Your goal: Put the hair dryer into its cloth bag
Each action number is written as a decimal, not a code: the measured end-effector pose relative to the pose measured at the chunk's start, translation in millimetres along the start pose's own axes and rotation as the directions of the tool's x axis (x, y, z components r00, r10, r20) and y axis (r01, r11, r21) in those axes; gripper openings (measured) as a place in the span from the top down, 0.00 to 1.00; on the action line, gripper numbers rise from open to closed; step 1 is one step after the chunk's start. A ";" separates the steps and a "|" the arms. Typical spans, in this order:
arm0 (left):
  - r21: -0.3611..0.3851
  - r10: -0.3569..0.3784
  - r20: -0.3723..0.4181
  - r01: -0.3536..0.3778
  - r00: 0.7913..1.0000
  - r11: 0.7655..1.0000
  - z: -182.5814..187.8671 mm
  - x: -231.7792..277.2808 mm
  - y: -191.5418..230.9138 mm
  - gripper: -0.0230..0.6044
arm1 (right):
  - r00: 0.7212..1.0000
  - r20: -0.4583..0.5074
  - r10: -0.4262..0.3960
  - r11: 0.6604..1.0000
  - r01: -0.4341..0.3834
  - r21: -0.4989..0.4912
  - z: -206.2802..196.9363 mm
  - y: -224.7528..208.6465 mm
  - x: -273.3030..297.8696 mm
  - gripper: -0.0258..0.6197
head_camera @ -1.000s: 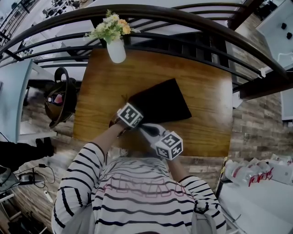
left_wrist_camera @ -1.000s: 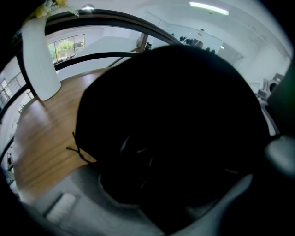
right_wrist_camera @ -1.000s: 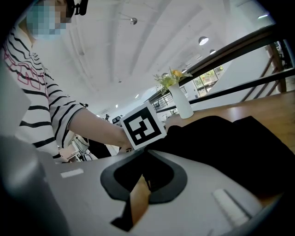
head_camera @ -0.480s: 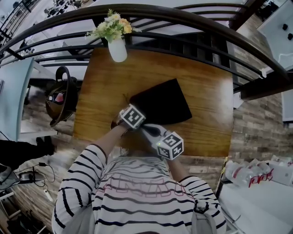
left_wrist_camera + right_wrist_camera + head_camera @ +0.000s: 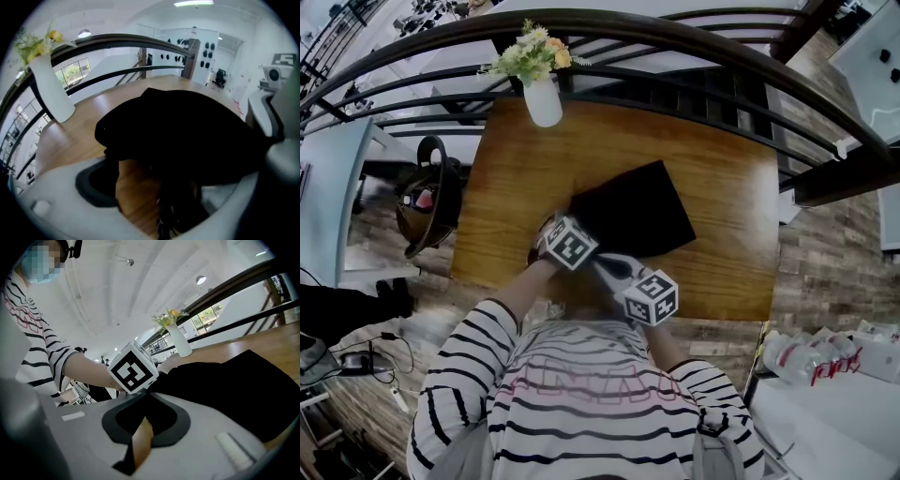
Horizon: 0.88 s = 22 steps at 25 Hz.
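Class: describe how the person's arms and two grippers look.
The left gripper and right gripper are light grey with dark jaw pads; each bears a white cube with black square markers. The sleeves are white with black stripes. Left jaws are opening, cloth bag between.

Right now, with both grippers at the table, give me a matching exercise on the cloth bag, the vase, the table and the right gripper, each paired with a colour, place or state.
Things:
1. cloth bag
2. vase
3. table
4. right gripper

Descriptions:
A. jaws together
B. white, at the far edge of the table
C. black, lying mid-table
D. brown wood

Pairs: 1-C, 2-B, 3-D, 4-A
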<state>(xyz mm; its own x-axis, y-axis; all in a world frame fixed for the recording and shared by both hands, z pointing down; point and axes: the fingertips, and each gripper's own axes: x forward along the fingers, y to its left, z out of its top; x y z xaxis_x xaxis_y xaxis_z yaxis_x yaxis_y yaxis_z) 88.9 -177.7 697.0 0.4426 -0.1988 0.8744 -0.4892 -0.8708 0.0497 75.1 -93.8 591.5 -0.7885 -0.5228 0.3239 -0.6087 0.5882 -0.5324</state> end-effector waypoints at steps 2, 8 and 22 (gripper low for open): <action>-0.006 0.001 -0.006 -0.001 1.000 1.000 -3.9 -2.0 0.3 0.20 | 1.000 -0.003 0.005 1.000 -0.005 -0.002 0.5 1.3 1.4 0.94; -0.047 0.030 0.020 -0.029 0.999 0.998 -14.8 -10.8 8.3 0.17 | 1.000 -0.021 0.011 1.000 -0.011 -0.014 -0.4 5.4 8.0 0.94; -0.156 0.090 0.119 -0.071 0.989 0.985 -43.2 -54.6 19.2 0.14 | 0.996 -0.090 -0.020 0.999 0.016 -0.048 -15.3 16.0 27.6 0.94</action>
<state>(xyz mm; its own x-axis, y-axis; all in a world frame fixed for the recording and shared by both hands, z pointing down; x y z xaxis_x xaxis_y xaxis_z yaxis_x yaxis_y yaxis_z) 22.9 -164.1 671.0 0.4830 -0.3280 0.8118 -0.6304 -0.7737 0.0624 42.2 -89.3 603.9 -0.7806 -0.4769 0.4039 -0.6249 0.6085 -0.4892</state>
